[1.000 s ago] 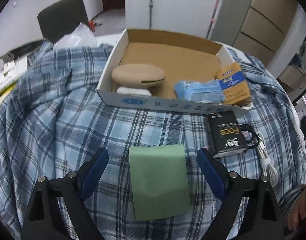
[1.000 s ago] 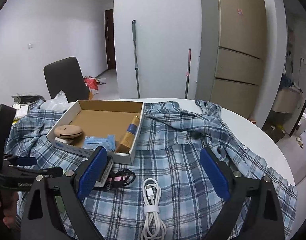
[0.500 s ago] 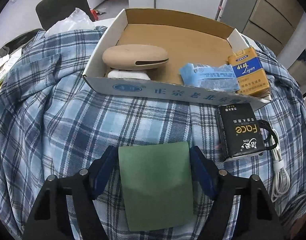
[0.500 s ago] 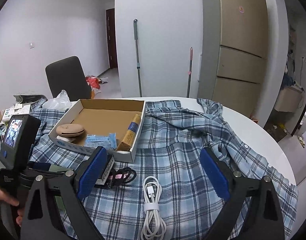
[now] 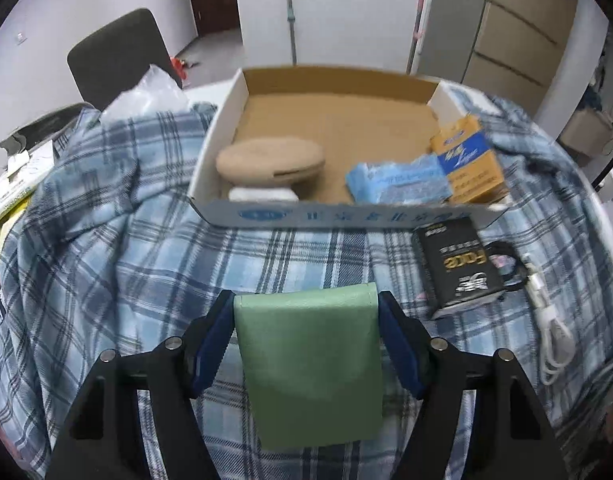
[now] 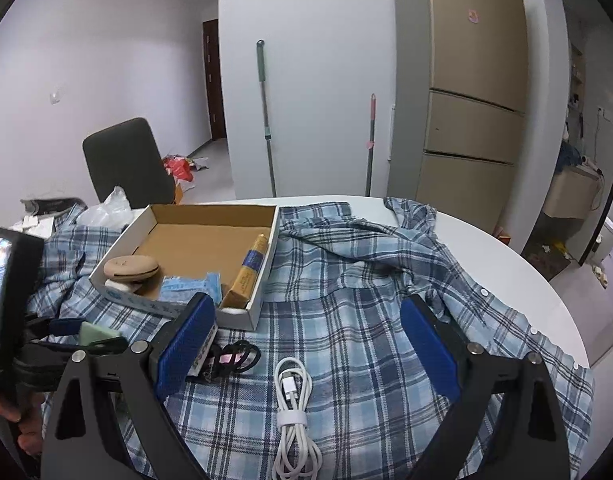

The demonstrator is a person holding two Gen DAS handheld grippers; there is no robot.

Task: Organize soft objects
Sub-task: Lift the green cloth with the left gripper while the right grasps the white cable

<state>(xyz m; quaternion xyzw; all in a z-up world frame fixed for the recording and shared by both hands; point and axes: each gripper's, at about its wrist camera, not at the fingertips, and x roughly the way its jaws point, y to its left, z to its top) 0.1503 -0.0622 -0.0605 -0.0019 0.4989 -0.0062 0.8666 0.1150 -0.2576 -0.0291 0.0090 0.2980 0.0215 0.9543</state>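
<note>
Green pouch sits clamped by its two side edges in the left gripper, whose jaws have just been closing on it, lifted near the cardboard box where soft items collect. From the right wrist, the right gripper hangs released over the plaid shirt, ready beside the white cable.
</note>
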